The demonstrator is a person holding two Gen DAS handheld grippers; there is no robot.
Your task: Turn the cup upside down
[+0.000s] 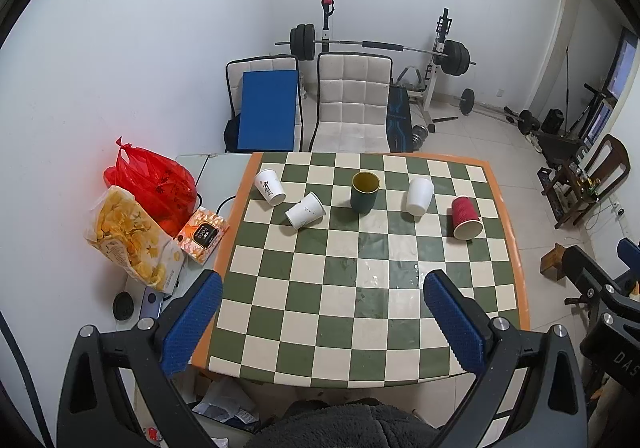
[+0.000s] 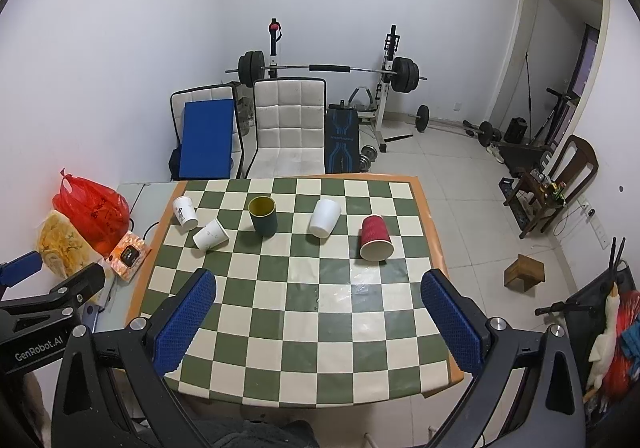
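I hold both the left hand-held gripper [image 1: 322,290] and the right hand-held gripper [image 2: 318,288] spread wide and grasping nothing, above the near part of the checkered bench [image 1: 360,348]. Along its far side stand a row of cups: a printed white cup [image 1: 270,187] and a plain white cup [image 1: 419,196], both seemingly inverted, a second printed white cup [image 1: 305,210] tipped over, a green cup [image 1: 364,191] upright with its mouth open, and a red cup [image 1: 465,217] leaning mouth-down. The benchtop's near edge is hidden behind my dark sleeve, and the cup prints are too small to read.
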